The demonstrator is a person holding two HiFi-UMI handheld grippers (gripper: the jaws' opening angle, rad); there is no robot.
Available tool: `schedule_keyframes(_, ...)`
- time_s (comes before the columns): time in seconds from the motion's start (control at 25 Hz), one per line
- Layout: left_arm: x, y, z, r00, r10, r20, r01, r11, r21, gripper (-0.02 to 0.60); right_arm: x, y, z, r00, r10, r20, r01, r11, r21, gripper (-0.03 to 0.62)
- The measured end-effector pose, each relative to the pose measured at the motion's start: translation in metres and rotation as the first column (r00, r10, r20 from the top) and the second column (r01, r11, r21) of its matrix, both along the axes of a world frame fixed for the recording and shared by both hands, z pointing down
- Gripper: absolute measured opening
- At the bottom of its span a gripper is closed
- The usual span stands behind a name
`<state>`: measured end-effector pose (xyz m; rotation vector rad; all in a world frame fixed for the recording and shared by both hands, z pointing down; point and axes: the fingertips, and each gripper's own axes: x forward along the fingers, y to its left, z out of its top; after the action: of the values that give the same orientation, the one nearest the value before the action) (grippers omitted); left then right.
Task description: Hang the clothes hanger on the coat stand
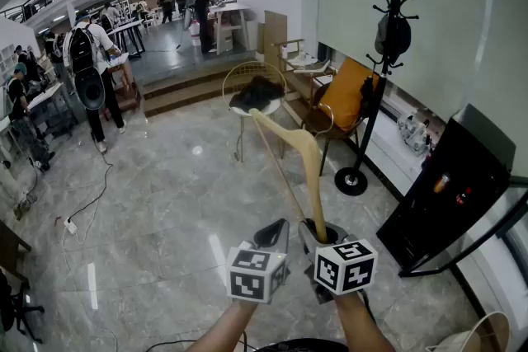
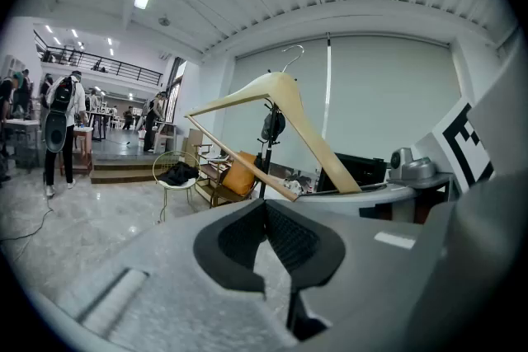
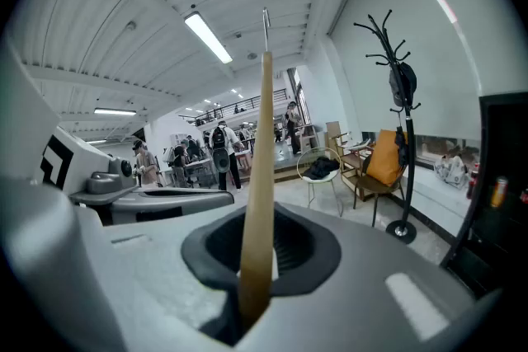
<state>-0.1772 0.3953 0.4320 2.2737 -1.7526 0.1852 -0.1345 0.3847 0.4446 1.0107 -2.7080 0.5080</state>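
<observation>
**A busy hall beyond the marble floor**

A wire chair (image 1: 243, 110) stands out on the pale marble floor (image 1: 165, 210), with a dark garment (image 1: 259, 89) heaped on its seat. Just beside it, nearer the right-hand wall, is a wooden chair (image 1: 318, 124) with an orange cushion (image 1: 346, 95) propped against its back. A tall black cabinet (image 1: 450, 194) sits at the floor's right edge. Low steps (image 1: 186, 86) rise at the far end. At the left edge, a person with a black backpack (image 1: 82, 52) stands facing away, and a thin cable (image 1: 95, 198) trails across the floor nearby.
</observation>
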Motion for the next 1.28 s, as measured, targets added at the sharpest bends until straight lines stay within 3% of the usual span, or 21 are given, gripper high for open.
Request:
schedule_keyframes(0.68, 0.009, -0.042, 0.013, 0.999, 0.040, -0.004, -0.041, 0.997, -0.060, 0.005, 0.011, -0.040, 0.000, 0.999, 0.038, 0.007, -0.038, 0.999, 0.026, 0.037)
schedule_keyframes(1.28, 0.071, -0.203, 0.010, 1.000, 0.012, 0.023, -0.010, 0.997, -0.076, 0.005, 0.071, -0.201, -0.002, 0.999, -0.019, 0.028, 0.018, 0.999, 0.028, 0.037)
